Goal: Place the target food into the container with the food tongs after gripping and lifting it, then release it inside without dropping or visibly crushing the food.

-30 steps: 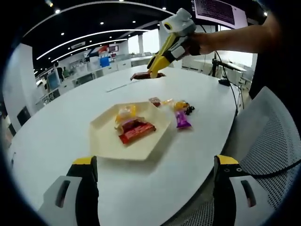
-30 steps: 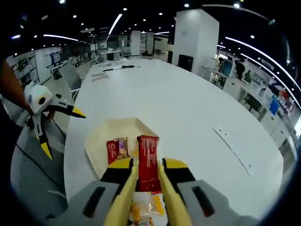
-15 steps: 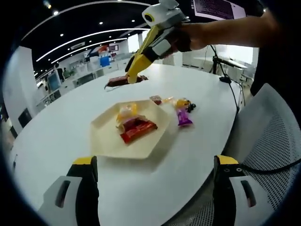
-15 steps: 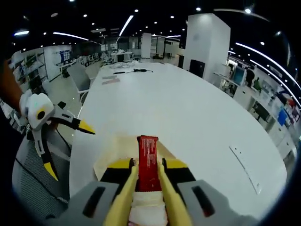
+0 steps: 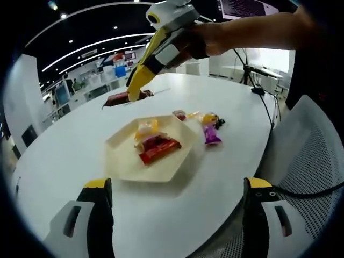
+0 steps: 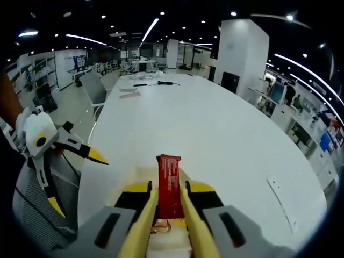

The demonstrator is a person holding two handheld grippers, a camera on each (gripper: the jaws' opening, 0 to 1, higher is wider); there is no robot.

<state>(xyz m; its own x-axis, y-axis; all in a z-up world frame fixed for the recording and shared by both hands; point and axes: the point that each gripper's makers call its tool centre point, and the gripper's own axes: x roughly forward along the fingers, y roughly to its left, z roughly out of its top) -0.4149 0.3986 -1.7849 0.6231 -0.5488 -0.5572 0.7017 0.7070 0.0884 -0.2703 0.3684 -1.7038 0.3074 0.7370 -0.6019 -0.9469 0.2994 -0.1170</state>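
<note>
Right tongs (image 6: 167, 201) were closed on a red snack bar (image 6: 169, 183), gripped across its width with most of its length sticking out forward past the jaw tips. In the left gripper view the same right tongs (image 5: 130, 92) held the bar (image 5: 119, 98) in the air above the table (image 5: 70, 145), beyond the far edge of the cream hexagonal tray (image 5: 123, 169), not yet over it. The tray already carried a red wrapped bar (image 5: 159, 150) and a yellow-wrapped sweet (image 5: 146, 128). A purple packet (image 5: 209, 134) and small candies (image 5: 183, 114) lay on the table just beside the tray's right edge. Left tongs (image 5: 174, 201) were wide open and held nothing, near the table's near edge. Judged risks: the bar is held near one end, so it could pivot or slip out during the swing; releasing while short of the rim would land it on the table; tightening to compensate could dent the wrapper.
</note>
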